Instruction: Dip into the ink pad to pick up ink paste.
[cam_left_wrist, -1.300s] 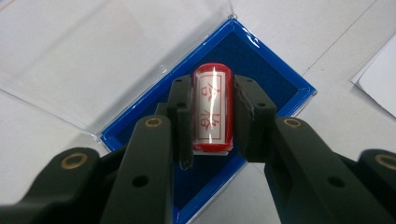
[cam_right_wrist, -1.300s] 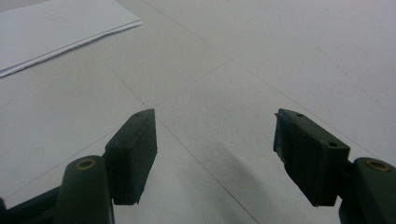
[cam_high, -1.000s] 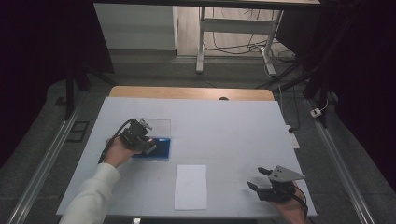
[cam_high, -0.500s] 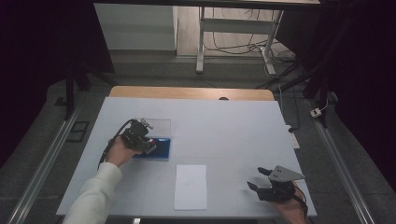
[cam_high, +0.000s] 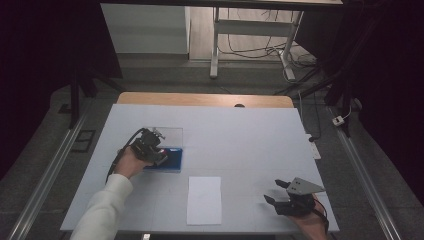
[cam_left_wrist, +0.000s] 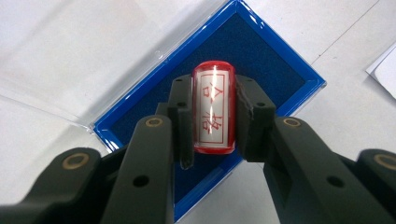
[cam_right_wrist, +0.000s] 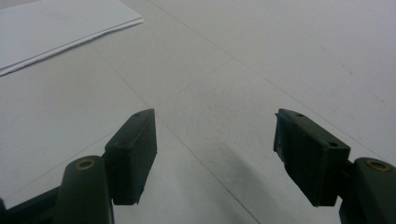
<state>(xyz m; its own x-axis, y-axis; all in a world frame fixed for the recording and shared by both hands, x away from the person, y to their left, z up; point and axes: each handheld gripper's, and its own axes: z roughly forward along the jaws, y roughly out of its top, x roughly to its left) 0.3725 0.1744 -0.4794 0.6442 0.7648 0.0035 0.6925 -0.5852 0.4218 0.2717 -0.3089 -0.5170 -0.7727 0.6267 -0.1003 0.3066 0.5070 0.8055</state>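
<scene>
Nothing much has shifted since a second ago: my left claw (cam_left_wrist: 214, 114) stays over the blue ink pad and my right one rests where it was. Between the left jaws I hold a red stamp (cam_left_wrist: 213, 106), a short cylinder with a white label bearing red characters, clamped on both sides and held above the dark blue felt of the ink pad (cam_left_wrist: 261, 51). I cannot tell whether the stamp's far end touches the felt. The pad's clear lid (cam_high: 167, 134) lies open on the far side of the tray, flat on the white counter (cam_high: 240, 135).

From above, the left claw (cam_high: 155, 148) sits at the pad's left edge. A white sheet of paper (cam_high: 204, 199) lies near the pad, toward my side. Well apart to the right, my right claw (cam_high: 272, 192) rests low over the bare counter with its jaws spread wide, gripping nothing; its own camera shows the paper's corner (cam_right_wrist: 56, 28) beyond the left jaw.
</scene>
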